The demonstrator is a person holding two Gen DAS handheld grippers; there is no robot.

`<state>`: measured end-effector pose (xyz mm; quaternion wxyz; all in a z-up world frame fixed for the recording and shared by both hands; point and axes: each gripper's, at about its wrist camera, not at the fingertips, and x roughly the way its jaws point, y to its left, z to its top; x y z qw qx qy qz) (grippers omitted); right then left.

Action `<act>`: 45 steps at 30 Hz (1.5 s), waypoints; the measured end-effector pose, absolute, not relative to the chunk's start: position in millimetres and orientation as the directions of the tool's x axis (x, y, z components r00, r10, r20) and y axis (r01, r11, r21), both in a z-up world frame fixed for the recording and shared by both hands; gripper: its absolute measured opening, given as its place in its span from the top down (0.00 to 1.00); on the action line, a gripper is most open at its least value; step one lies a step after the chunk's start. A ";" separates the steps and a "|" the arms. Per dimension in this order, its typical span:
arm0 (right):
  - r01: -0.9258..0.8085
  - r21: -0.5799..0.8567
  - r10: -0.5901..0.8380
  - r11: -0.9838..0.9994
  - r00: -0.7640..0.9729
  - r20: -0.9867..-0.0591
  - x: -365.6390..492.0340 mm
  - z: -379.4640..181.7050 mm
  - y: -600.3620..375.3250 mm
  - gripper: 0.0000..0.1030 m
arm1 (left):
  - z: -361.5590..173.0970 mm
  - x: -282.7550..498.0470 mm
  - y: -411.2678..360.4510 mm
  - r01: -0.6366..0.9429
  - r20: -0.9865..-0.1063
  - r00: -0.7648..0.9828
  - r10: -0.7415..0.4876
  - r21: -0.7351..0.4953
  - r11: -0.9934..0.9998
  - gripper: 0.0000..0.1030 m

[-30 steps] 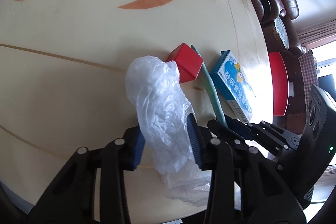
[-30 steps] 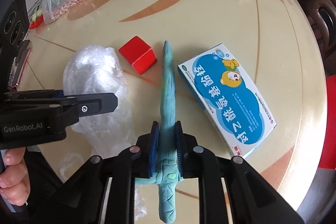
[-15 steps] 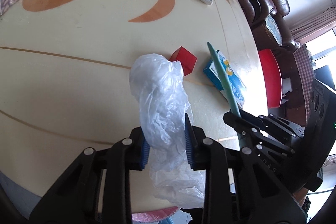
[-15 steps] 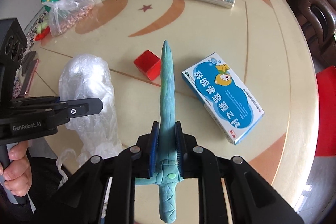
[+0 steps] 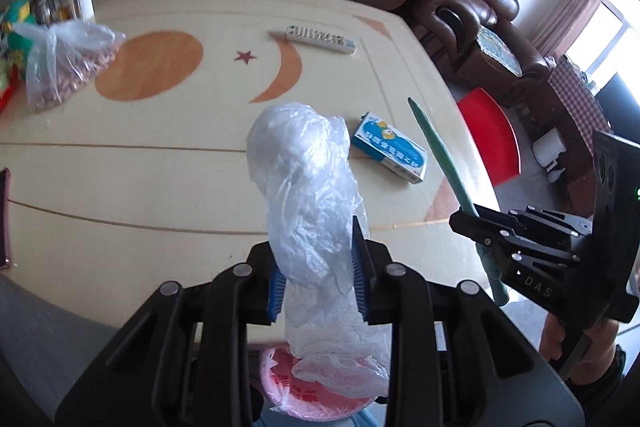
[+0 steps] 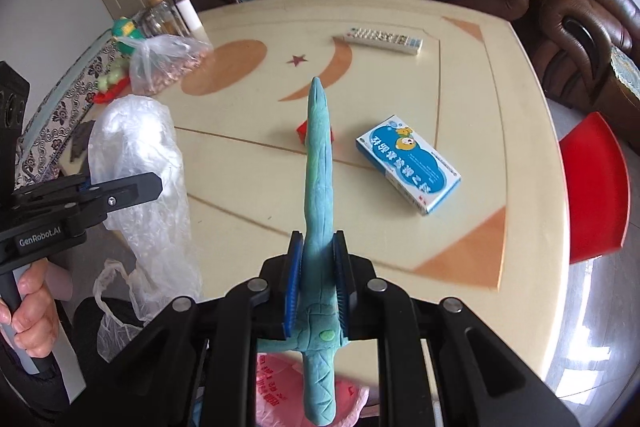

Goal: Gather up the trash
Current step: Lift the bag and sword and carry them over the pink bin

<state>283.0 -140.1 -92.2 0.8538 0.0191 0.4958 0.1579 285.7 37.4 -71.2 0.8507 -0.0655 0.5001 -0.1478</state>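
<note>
Trash is in both of my hands. My left fingers (image 5: 318,277) are clamped on a crumpled clear plastic bag (image 5: 308,187), held above the near edge of the counter (image 5: 160,163); my right fingers (image 6: 318,285) are closed on a long blue-green clay strip (image 6: 319,163) that points up and away from me. Below both sits a bin lined with a pink bag (image 6: 276,387), so I judge the next step is to drop these two pieces in.

A blue-and-white medicine box (image 6: 408,163) and a small red block (image 6: 303,131) lie on the counter; whether they count as trash I cannot tell. A remote control (image 6: 382,39) and a bag of nuts (image 6: 164,67) sit further back.

Only the right view shows the red block; in the left view the plastic bag hides it.
</note>
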 end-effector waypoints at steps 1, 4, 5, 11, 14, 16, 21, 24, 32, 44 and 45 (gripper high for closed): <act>-0.252 0.183 0.285 0.950 0.468 -0.836 272.7 -87.2 -140.4 0.84 | -65.8 277.1 36.2 0.198 -0.826 0.467 -0.316 -0.250 0.948 0.73; -0.258 0.185 0.292 0.948 0.484 -0.825 247.3 -76.3 -139.9 0.84 | -51.4 251.1 28.8 0.239 -0.812 0.497 -0.305 -0.210 0.948 0.73; -0.261 0.183 0.294 0.948 0.492 -0.820 235.2 -72.0 -139.2 0.84 | -47.8 241.5 26.3 0.248 -0.808 0.509 -0.297 -0.193 0.949 0.73; -0.287 0.196 0.323 0.937 0.510 -0.797 178.6 -60.0 -134.6 0.84 | -44.6 201.0 15.4 0.295 -0.798 0.515 -0.313 -0.178 0.939 0.73; -0.292 0.211 0.338 0.933 0.507 -0.793 155.6 -61.3 -132.3 0.84 | -47.3 182.5 12.1 0.310 -0.796 0.516 -0.316 -0.171 0.935 0.73; -0.289 0.208 0.334 0.934 0.510 -0.793 143.9 -64.0 -130.5 0.84 | -49.8 172.4 10.1 0.318 -0.796 0.513 -0.320 -0.170 0.933 0.73; -0.281 0.224 0.341 0.933 0.494 -0.800 119.0 -79.4 -131.9 0.84 | -62.0 149.1 5.5 0.348 -0.804 0.496 -0.327 -0.160 0.924 0.73; -0.262 0.235 0.338 0.936 0.482 -0.808 109.9 -92.2 -136.1 0.84 | -71.7 139.6 5.4 0.355 -0.812 0.487 -0.321 -0.152 0.922 0.73; -0.233 0.259 0.338 0.937 0.422 -0.841 96.7 -132.8 -140.5 0.84 | -110.8 127.2 3.4 0.360 -0.849 0.428 -0.308 -0.152 0.920 0.73; -0.213 0.287 0.343 0.934 0.307 -0.888 96.7 -202.8 -131.6 0.84 | -183.2 124.6 -8.8 0.355 -0.902 0.342 -0.263 -0.135 0.925 0.73; -0.209 0.293 0.346 0.933 0.292 -0.892 98.1 -210.8 -131.5 0.84 | -189.8 125.9 -9.4 0.351 -0.907 0.332 -0.260 -0.137 0.926 0.73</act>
